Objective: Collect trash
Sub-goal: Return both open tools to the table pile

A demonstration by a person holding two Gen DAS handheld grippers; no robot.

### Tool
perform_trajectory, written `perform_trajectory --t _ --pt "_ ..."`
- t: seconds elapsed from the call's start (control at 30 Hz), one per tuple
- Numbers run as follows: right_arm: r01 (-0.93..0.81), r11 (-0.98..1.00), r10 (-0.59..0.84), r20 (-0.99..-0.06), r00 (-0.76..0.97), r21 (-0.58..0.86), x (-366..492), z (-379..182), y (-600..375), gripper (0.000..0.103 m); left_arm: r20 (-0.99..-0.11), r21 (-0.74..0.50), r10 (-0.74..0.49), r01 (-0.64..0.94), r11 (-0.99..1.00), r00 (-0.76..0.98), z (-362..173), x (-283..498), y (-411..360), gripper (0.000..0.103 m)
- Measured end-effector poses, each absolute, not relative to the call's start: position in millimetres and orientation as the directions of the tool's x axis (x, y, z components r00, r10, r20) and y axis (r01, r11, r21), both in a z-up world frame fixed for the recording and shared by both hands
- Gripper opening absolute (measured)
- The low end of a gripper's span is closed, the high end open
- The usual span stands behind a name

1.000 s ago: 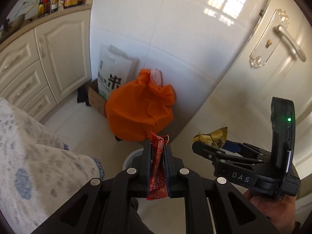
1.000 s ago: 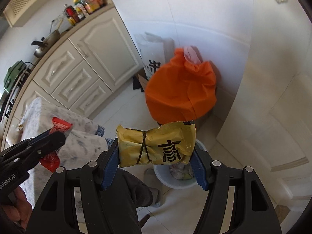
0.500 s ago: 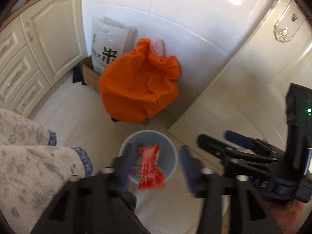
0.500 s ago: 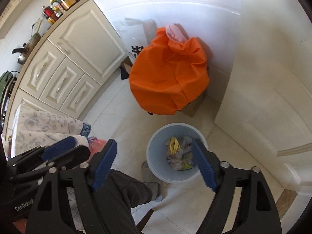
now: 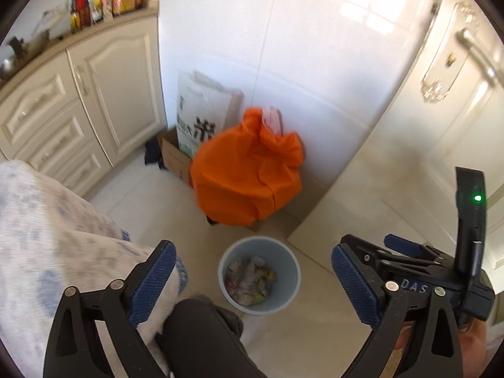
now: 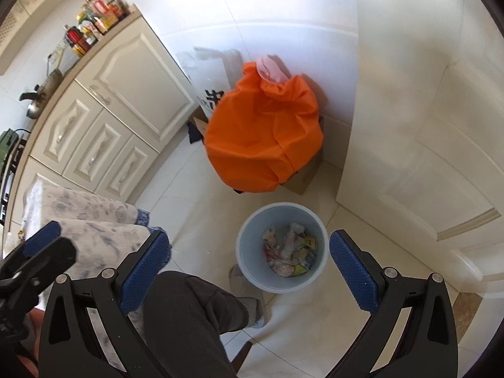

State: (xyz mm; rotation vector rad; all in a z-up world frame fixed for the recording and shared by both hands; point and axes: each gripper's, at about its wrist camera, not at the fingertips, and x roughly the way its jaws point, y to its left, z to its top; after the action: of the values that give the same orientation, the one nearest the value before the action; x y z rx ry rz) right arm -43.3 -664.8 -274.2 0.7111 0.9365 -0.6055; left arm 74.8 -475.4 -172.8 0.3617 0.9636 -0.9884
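Note:
A pale blue waste bin (image 5: 293, 271) (image 6: 249, 258) stands on the tiled floor below both grippers. It holds crumpled wrappers (image 5: 252, 278) (image 6: 289, 252), a yellow packet among them. My left gripper (image 5: 253, 249) hangs above the bin, its jaws opening wide with nothing between the blue pads. My right gripper (image 6: 249, 235) is also over the bin, its jaws opening and bare. Each gripper shows in the other's view: the right gripper (image 5: 368, 241) at the right edge, the left gripper (image 6: 47, 242) at the lower left.
An orange bag (image 5: 245, 182) (image 6: 261, 138) sits on a cardboard box against the white wall behind the bin. Cream cabinets (image 5: 94, 100) (image 6: 110, 119) line the left, a cream door (image 5: 441, 126) the right. A person's dark trouser leg (image 6: 189, 315) and a patterned cloth (image 5: 47, 236) fill the near left.
Both grippers went from shut to wide open. The red wrapper left the left gripper and the yellow packet left the right one; both dropped into the bin.

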Motion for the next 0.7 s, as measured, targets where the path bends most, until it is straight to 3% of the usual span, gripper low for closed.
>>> perform_trajectory --t 0.37,0.7 --pt "0.623 0.731 -0.198 -0.787 0.584 0.279 -8 -190 -606 0.103 -0.698 -0.138 -0.606 0.758 0.637 0.381 -90 60 -327 0.102" --pt "0.457 0.854 -0.167 -0.700 0.695 0.250 41 -122 -520 0.103 -0.590 -0.129 -0.566 0.625 0.770 0.576 -43 53 -190 0.102"
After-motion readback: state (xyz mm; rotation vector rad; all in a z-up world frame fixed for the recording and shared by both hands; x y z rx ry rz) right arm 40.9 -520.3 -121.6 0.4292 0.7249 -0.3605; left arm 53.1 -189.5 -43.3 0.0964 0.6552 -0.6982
